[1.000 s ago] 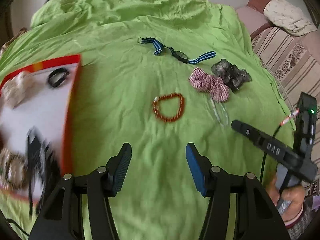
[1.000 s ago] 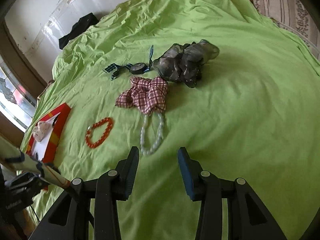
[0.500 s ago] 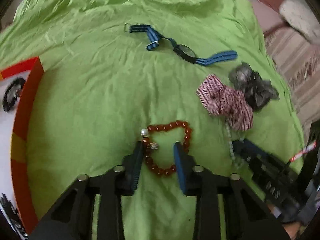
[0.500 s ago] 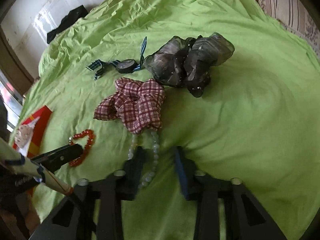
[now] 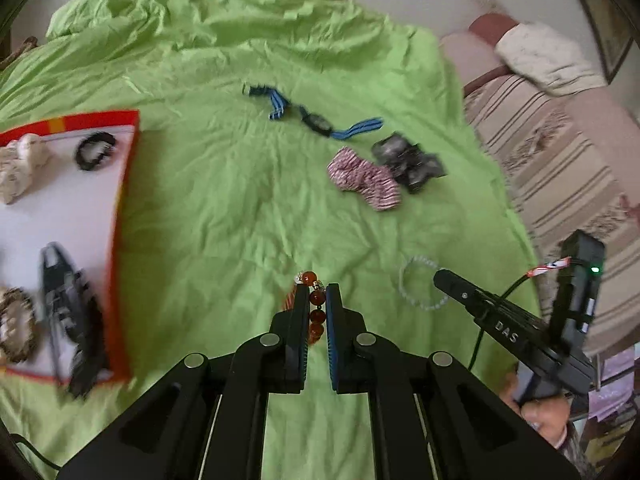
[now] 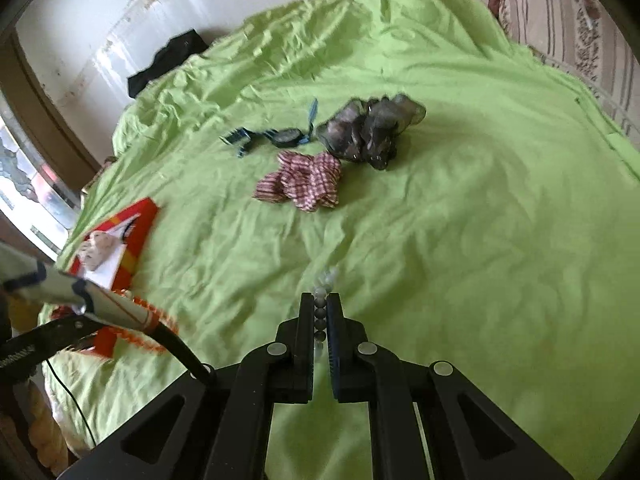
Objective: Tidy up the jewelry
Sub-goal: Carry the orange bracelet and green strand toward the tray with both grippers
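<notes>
My left gripper (image 5: 316, 300) is shut on an orange bead bracelet (image 5: 314, 306), lifted off the green sheet. My right gripper (image 6: 320, 308) is shut on a pale bead bracelet (image 6: 322, 300); in the left wrist view this bracelet (image 5: 420, 288) hangs from the right gripper's tip. A red-edged white tray (image 5: 80, 208) lies at the left, with a black band (image 5: 95, 151), a white scrunchie (image 5: 20, 164) and dark pieces in it. The tray also shows in the right wrist view (image 6: 132, 232).
On the green sheet (image 5: 240, 200) lie a blue-strapped watch (image 5: 316, 122), a red plaid scrunchie (image 5: 364, 180) and a grey scrunchie (image 5: 408, 160). A striped sofa (image 5: 560, 160) stands to the right. A dark cloth (image 6: 168, 60) lies at the far edge.
Both grippers went down onto the bracelets, closed on them and lifted them back. The pale bracelet has left its place beside the plaid scrunchie.
</notes>
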`<state>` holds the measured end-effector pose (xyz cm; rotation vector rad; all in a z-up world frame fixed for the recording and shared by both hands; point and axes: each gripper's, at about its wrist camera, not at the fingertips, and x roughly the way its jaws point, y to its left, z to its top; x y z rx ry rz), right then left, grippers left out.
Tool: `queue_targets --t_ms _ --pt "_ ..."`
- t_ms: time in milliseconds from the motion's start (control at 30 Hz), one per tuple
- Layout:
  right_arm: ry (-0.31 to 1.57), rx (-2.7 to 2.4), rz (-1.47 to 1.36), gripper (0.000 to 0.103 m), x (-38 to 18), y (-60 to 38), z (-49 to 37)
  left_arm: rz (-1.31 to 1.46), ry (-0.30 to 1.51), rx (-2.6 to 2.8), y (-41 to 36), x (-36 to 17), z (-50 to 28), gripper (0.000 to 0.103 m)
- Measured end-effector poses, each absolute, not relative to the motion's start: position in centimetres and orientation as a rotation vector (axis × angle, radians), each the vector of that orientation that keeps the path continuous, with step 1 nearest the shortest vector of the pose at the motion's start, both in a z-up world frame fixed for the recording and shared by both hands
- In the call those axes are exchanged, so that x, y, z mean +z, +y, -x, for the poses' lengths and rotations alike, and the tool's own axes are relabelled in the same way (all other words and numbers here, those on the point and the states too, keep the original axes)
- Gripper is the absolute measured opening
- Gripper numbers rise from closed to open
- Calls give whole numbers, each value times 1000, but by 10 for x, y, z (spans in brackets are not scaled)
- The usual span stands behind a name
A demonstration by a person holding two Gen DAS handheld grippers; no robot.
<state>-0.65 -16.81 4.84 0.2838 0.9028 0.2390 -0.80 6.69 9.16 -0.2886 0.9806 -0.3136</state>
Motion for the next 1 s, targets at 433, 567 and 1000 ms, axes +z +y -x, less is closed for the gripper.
queue_targets --t_ms 433,567,1000 --pt "830 323 -182 6 108 -109 42 391 842 -174 168 131 47 7" --pt "825 350 -149 6 118 -80 41 450 824 -128 204 128 43 7" --pt "854 426 20 7 138 30 4 724 771 34 358 88 -9 7"
